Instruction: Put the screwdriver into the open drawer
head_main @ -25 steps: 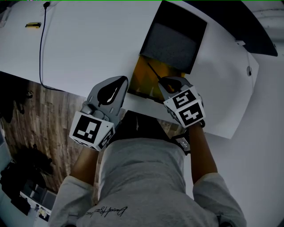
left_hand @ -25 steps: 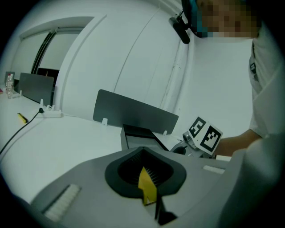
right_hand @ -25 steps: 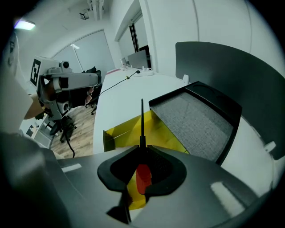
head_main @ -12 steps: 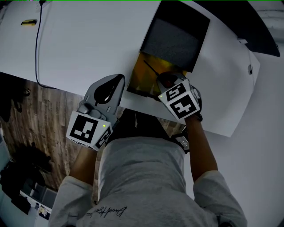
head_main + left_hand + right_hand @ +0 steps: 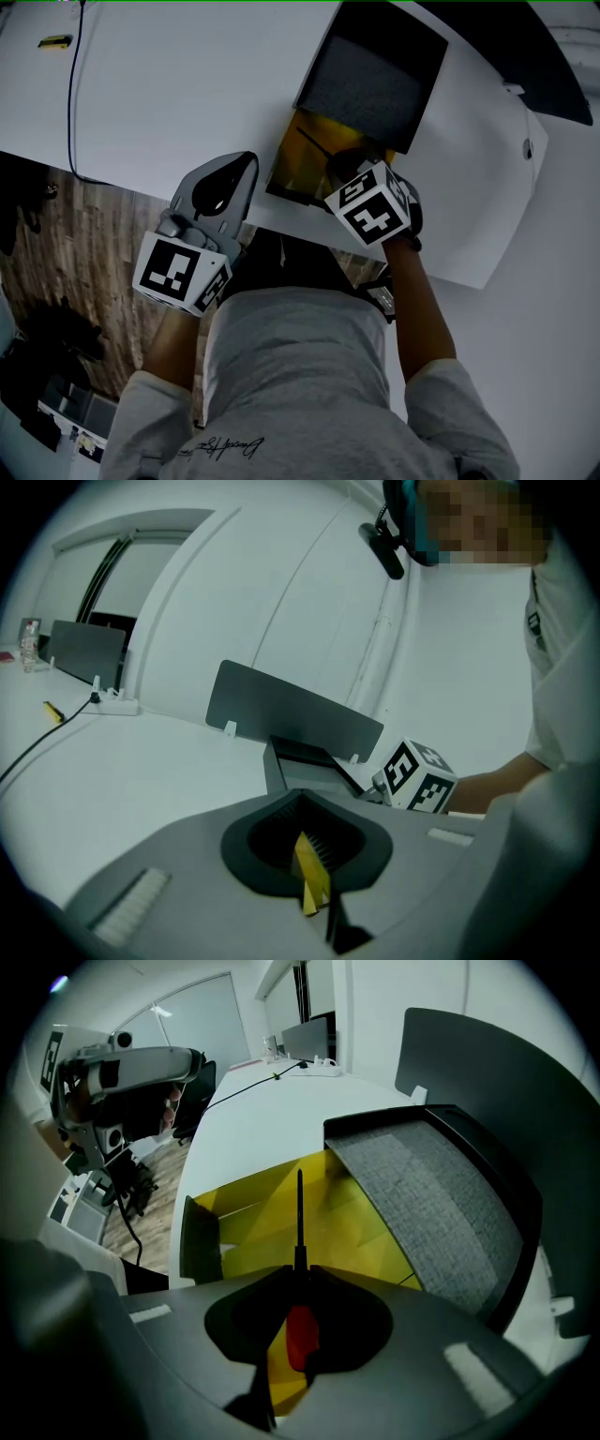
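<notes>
The right claw (image 5: 345, 171), clenched on the screwdriver (image 5: 299, 1213), has dipped and tipped steeper, so the shaft now points into the open yellow drawer (image 5: 246, 1206). Release looks close. The left claw (image 5: 246, 164) stays closed and empty at the table (image 5: 169, 94) edge.

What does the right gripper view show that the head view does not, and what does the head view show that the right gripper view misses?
Only the right gripper view: the red handle of the screwdriver clamped between the jaws of the right gripper.
Only the head view: the left gripper over the table's near edge, and the person's grey shirt.
Both: the screwdriver's dark shaft pointing into the open yellow drawer, the grey-topped cabinet above it, and the white table.
</notes>
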Demonstrator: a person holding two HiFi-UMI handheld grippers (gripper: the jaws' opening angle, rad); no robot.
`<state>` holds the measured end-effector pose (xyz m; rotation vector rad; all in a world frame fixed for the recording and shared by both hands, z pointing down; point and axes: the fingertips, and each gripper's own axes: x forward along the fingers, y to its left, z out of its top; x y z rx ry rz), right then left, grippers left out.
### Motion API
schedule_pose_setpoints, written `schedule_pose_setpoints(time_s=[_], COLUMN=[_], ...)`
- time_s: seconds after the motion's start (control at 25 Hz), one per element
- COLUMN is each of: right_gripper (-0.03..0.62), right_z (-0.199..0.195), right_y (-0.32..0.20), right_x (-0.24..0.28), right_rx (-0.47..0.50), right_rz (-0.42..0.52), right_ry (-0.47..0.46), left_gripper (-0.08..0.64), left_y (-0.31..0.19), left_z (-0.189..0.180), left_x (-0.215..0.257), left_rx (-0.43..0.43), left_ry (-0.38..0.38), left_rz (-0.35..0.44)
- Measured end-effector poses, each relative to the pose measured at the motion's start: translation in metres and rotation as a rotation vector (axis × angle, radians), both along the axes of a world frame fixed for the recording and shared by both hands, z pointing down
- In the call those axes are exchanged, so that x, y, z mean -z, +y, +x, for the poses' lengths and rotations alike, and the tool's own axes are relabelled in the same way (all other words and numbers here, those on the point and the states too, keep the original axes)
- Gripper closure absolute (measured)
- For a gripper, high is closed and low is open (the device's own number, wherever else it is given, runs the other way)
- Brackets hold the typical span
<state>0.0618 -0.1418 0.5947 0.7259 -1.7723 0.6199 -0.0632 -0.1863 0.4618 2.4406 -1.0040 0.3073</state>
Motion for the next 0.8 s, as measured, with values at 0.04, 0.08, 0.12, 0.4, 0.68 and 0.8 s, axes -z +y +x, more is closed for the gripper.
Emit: schedule_pose_setpoints(time_s=[0.04, 0.08, 0.12, 0.4, 0.68, 0.8], right_gripper=[0.518, 0.518, 0.518, 0.518, 0.517, 0.517], right_z=[0.0, -0.001, -0.002, -0.003, -0.004, -0.005], right_y=[0.0, 0.0, -0.001, -0.001, -0.001, -0.002], right_x=[-0.001, -0.002, -0.003, -0.009, -0.012, -0.012], right_rx=[0.003, 0.005, 0.008, 0.024, 0.034, 0.035], right_rz=[-0.004, -0.009, -0.015, -0.043, -0.05, -0.05], right_ry=[0.004, 0.007, 0.01, 0.026, 0.043, 0.048], left_gripper=[0.56, 0.56, 0.56, 0.56, 0.56, 0.56], left_y=[0.0, -0.001, -0.001, -0.003, -0.002, -0.001], left_z=[0.0, -0.001, -0.001, -0.002, -0.003, -0.003], left_x=[0.0, -0.001, -0.001, -0.003, -0.005, -0.005], left_rx=[0.0, 0.0, 0.0, 0.002, -0.001, -0.002], left_ry=[0.001, 0.001, 0.001, 0.005, 0.006, 0.009], left_rz=[-0.001, -0.002, -0.004, -0.008, -0.01, -0.01])
